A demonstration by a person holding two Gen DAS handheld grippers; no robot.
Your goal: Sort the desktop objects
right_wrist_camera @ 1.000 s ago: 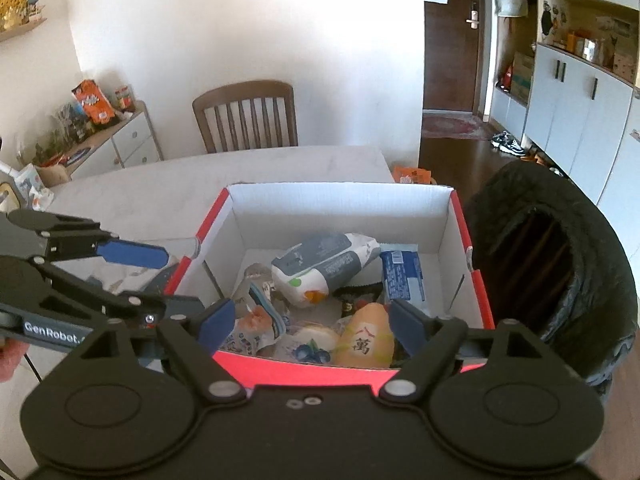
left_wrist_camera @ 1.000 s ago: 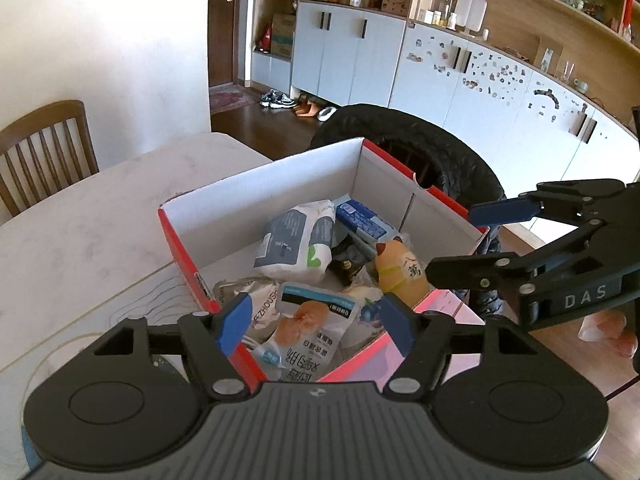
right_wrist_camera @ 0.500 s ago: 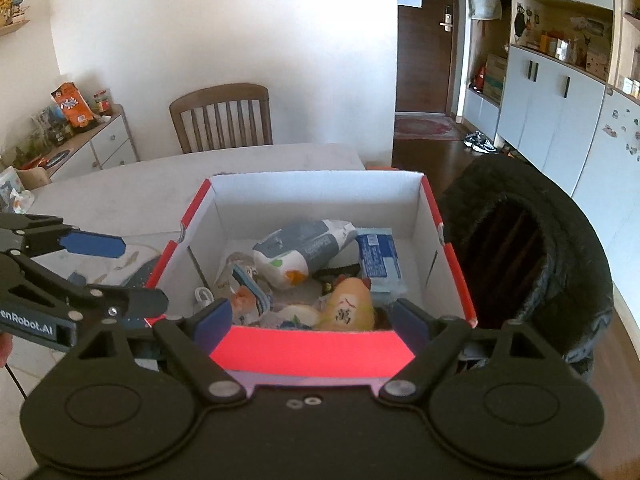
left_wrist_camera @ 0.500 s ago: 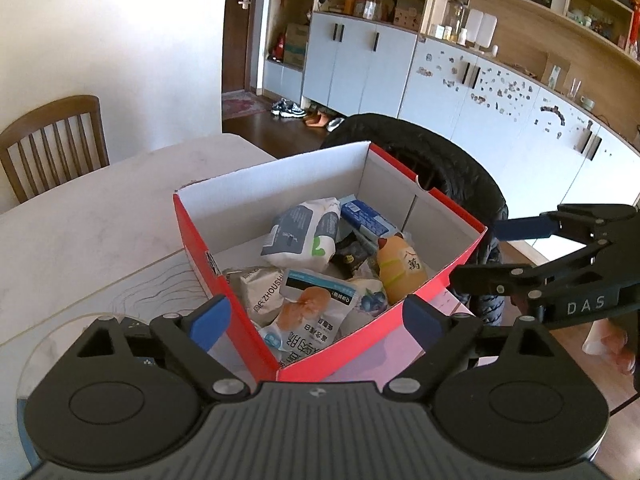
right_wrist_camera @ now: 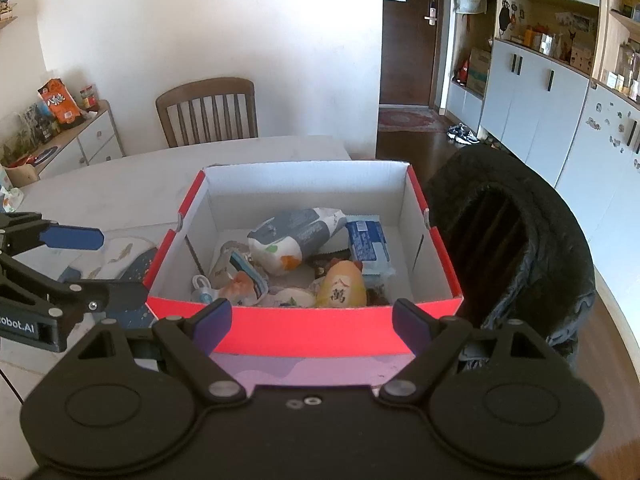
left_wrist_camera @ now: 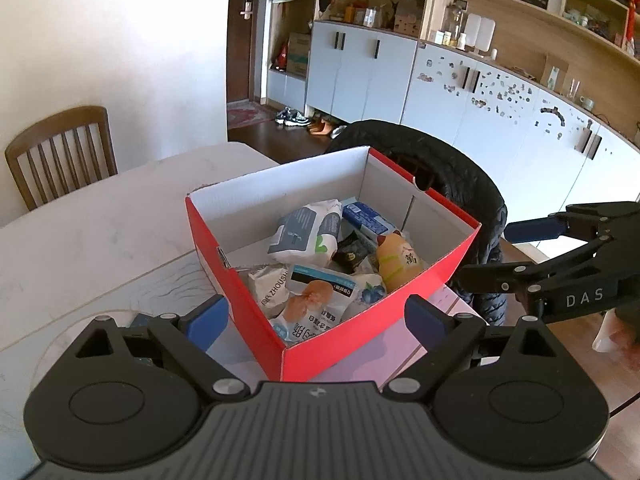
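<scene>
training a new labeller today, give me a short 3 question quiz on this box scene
1. True or false: both claws are open and hold nothing.
2. Where does the yellow cat figure lie? A) on the table B) in the red box C) on the chair
3. What is draped over the chair right of the box?

Key: 1 true: left claw, right claw. 2 B. 3 a black coat.

The red box (right_wrist_camera: 304,332) stands open-topped on the table (left_wrist_camera: 92,232), its walls ringing crowded packets (right_wrist_camera: 296,240). Bare tabletop stretches behind it. A black-draped chair (right_wrist_camera: 520,248) crowds its right side; a wooden chair (right_wrist_camera: 208,112) stands beyond.
</scene>
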